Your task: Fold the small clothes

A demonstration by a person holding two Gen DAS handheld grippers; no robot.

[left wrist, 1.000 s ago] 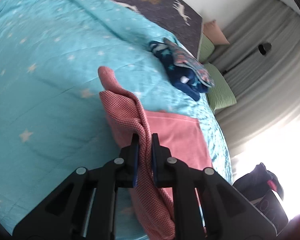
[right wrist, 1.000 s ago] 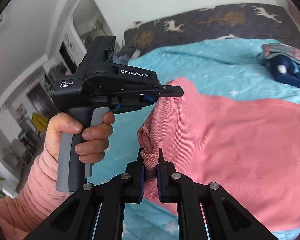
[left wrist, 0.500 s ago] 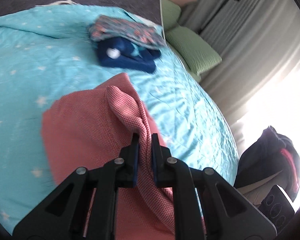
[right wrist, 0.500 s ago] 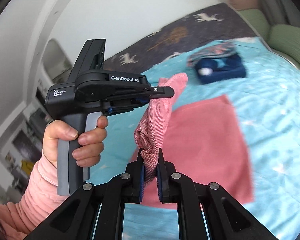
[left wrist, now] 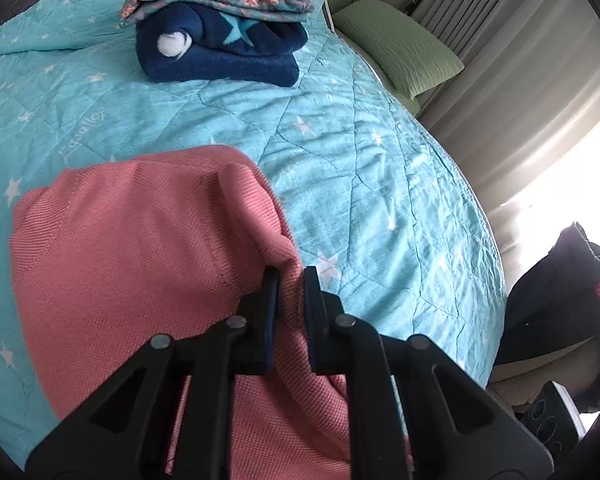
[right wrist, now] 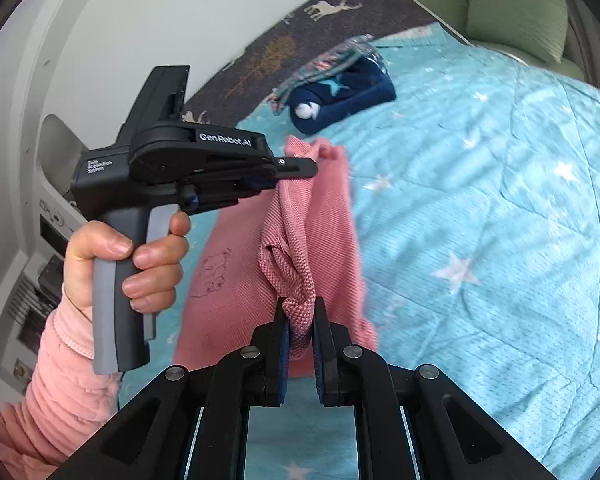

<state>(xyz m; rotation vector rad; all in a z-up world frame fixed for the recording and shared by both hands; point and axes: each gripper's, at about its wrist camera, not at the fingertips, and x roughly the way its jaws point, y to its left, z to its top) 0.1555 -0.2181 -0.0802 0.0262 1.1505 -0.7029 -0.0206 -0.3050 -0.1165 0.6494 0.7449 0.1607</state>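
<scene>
Left wrist view | left claw [left wrist: 288, 280] clamped on pink garment [left wrist: 140, 248] edge | right claw [right wrist: 300, 316] clamped on another bunched edge | garment hangs between both claws over the bed [left wrist: 380, 184], lower half lying on it, folded stack [left wrist: 220, 40] beyond

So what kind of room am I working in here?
Most likely a bedroom. The work surface is a bed with a turquoise star-print quilt, green pillows lie at its far end beside grey curtains, and folded clothes are stacked on the quilt.
</scene>
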